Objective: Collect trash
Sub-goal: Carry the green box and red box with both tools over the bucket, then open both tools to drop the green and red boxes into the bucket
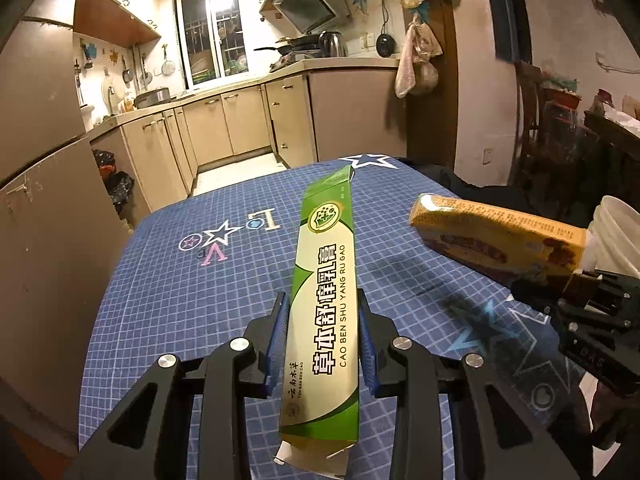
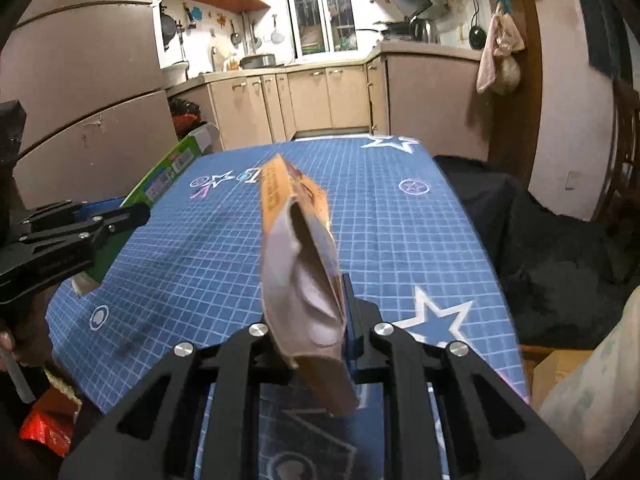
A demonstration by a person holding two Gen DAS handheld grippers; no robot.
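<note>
Left wrist: green box (image 1: 324, 312) between tongs (image 1: 323, 344)

Blue grid tablecloth (image 1: 180, 300) with stars, beige kitchen cabinets (image 1: 224, 124), window (image 1: 212, 32), kettle (image 1: 333, 44)

The counter (image 1: 168, 280) is covered edge to edge by a blue cloth (image 2: 400, 240) with a fine white grid, printed with white outlined stars (image 2: 436, 316), small circled stars and a few letters (one reads like an "L"). The cloth hangs over the sides and looks bare of objects.
</note>
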